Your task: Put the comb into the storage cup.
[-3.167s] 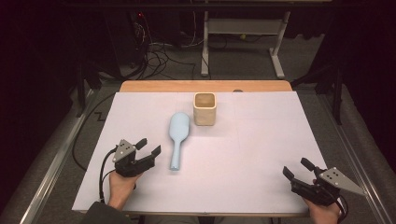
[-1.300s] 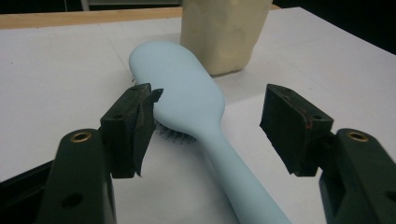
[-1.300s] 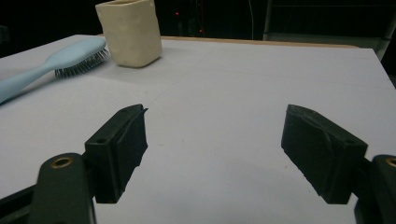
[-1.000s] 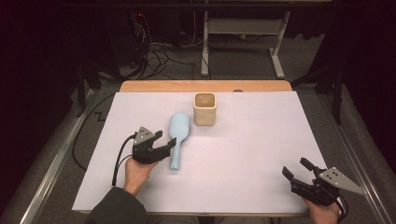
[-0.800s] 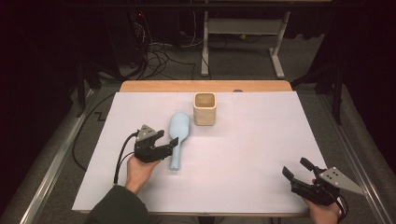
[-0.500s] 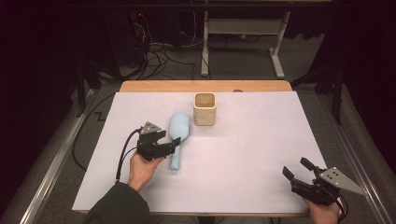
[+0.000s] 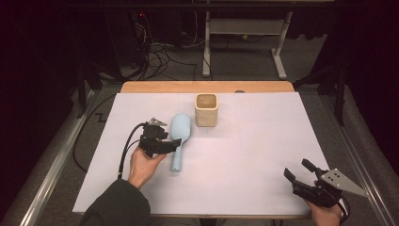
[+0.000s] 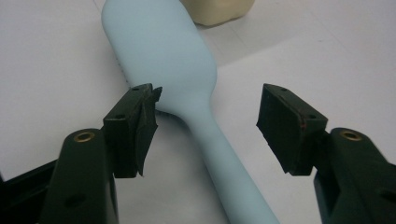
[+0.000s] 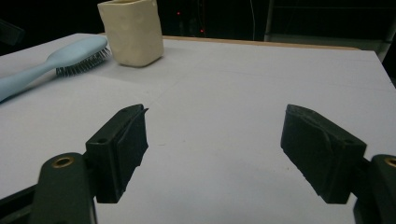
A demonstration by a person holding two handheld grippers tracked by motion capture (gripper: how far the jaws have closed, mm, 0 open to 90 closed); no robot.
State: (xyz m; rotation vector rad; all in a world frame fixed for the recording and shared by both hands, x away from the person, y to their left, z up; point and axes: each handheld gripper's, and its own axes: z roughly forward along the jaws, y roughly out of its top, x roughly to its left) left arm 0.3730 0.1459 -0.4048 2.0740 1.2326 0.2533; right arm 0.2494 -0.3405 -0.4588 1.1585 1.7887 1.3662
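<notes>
The left tool (image 8: 205,126) stands open astride the brush (image 8: 187,93) handle, jaws just narrowing, pads not touching. The brush lies beside the cup (image 7: 206,109), mid-worktop. Next: close on the handle. The right tool (image 9: 224,154) rests open.

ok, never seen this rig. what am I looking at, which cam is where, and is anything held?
No robot here: a person holds a two-jaw hand-held gripper in each hand. The high view looks down on the table, covered in white paper. On it lie a light blue hairbrush, bristles down, and beside its head a cream cup. The other two pictures come from cameras riding on each gripper, looking along its black jaws. The left hand-held gripper straddles the brush's neck; its jaws have just been closing, but the pads are clear of it, so nothing is held. The right hand-held gripper rests open near the table's front right corner.
</notes>
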